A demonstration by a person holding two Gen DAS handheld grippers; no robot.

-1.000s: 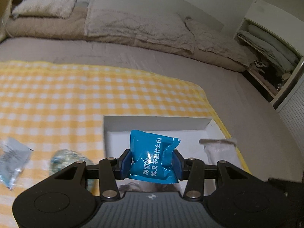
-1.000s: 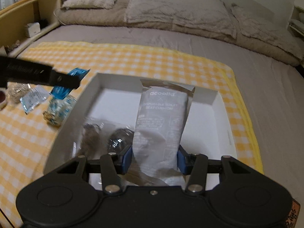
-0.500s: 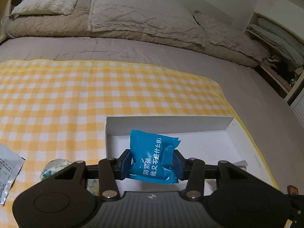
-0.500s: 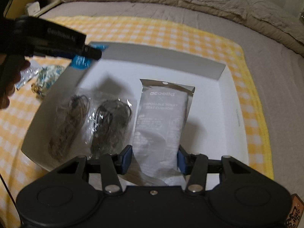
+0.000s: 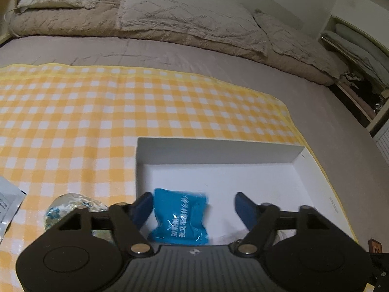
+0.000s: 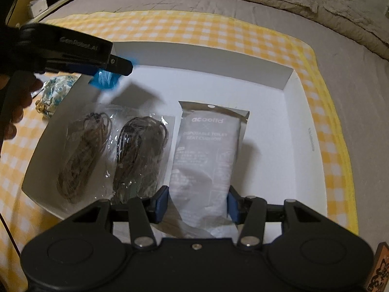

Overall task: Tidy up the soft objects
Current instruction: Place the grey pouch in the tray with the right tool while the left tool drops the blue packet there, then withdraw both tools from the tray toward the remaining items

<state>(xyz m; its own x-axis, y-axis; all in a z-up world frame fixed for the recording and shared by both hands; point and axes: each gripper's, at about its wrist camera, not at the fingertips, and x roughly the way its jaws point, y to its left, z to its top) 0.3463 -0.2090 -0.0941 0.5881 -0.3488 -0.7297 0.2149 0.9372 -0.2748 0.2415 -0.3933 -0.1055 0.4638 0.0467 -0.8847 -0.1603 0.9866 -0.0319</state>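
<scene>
**Filling the white box, two items left outside**

Dropping free, the blue packet sat between the left gripper's opening jaws, inside the white box. The right gripper pinched the grey pouch there, beside two bagged cords. A floral pouch and clear sachet lay outside.

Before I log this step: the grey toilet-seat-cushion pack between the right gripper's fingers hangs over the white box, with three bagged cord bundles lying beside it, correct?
Nearly: the right wrist view shows two bagged cord bundles, not three. The grey pack is indeed between the right gripper fingers over the white box.
</scene>
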